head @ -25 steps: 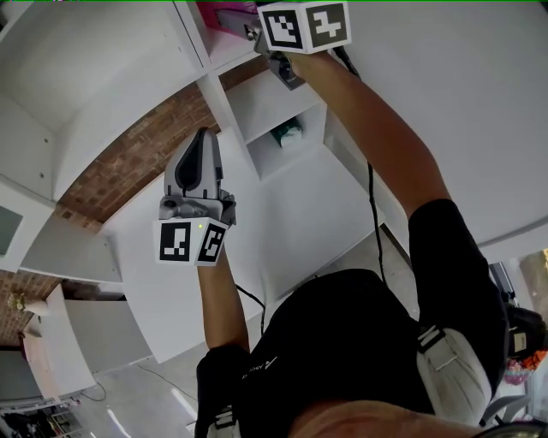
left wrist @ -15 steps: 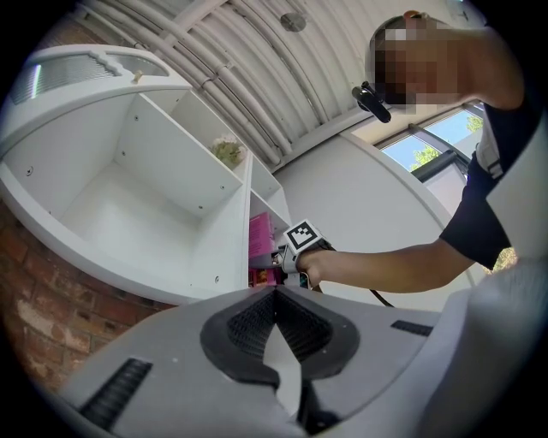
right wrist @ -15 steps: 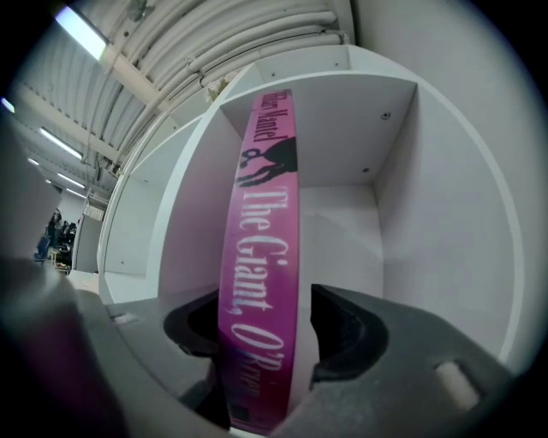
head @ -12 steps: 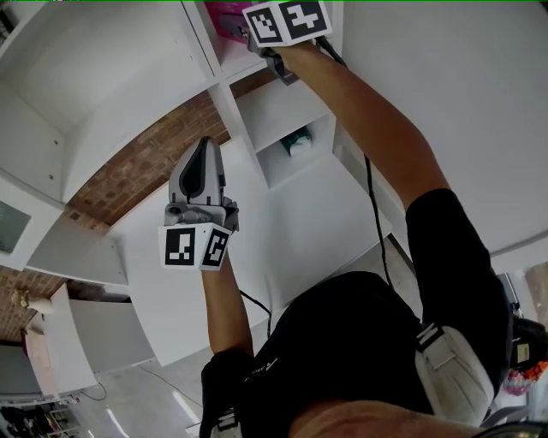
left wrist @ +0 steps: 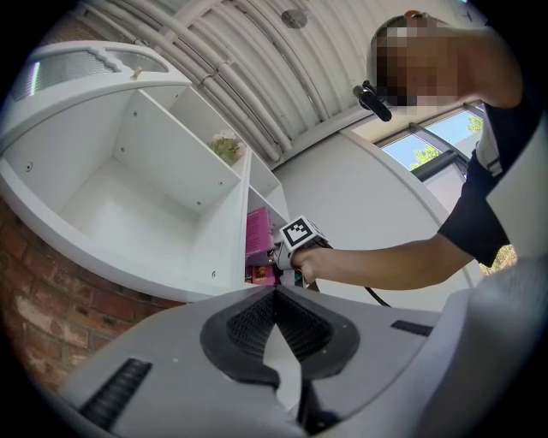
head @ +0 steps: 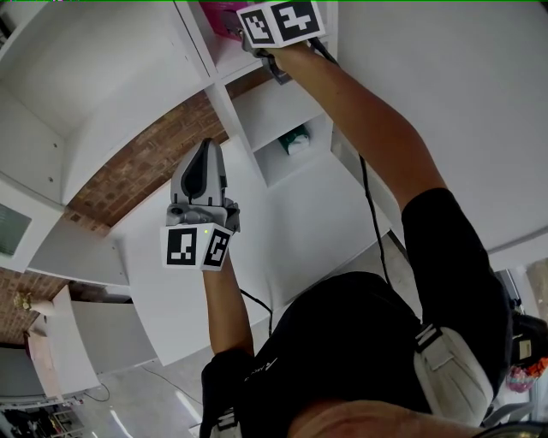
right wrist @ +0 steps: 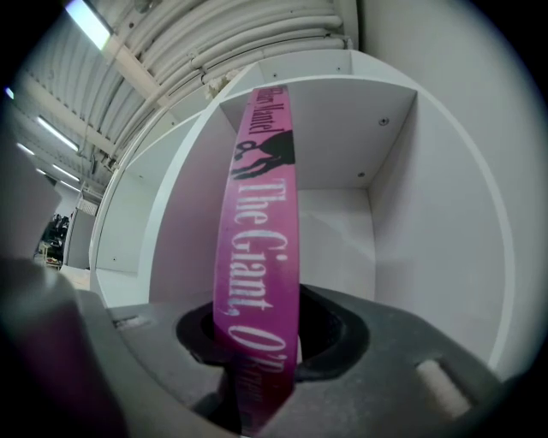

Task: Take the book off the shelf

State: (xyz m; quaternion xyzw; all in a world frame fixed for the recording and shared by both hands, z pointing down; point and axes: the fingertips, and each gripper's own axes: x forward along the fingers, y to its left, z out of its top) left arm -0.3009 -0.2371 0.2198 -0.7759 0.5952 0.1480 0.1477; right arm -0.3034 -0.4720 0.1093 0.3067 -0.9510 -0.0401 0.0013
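Observation:
A pink book (right wrist: 261,257) stands upright in an upper cubby of the white shelf unit (head: 218,111), spine outward with white lettering. My right gripper (right wrist: 257,342) reaches up into that cubby with the spine between its jaws, which are closing and touch both sides of it low down. The head view shows only a corner of the book (head: 218,13), beside the right gripper (head: 248,32). From the left gripper view, the book (left wrist: 257,235) and right gripper (left wrist: 287,257) appear at the cubby's mouth. My left gripper (head: 204,150) hangs lower, shut and empty, pointing at the shelf.
A green object (head: 295,141) lies in a cubby below the book's. A brick wall (head: 145,158) shows behind the open shelf compartments. More pink print (left wrist: 259,275) sits under the book. The person's right arm (head: 377,137) stretches up along the shelf's side panel.
The right gripper has moved slightly left and deeper toward the pink book. The left gripper has barely shifted.

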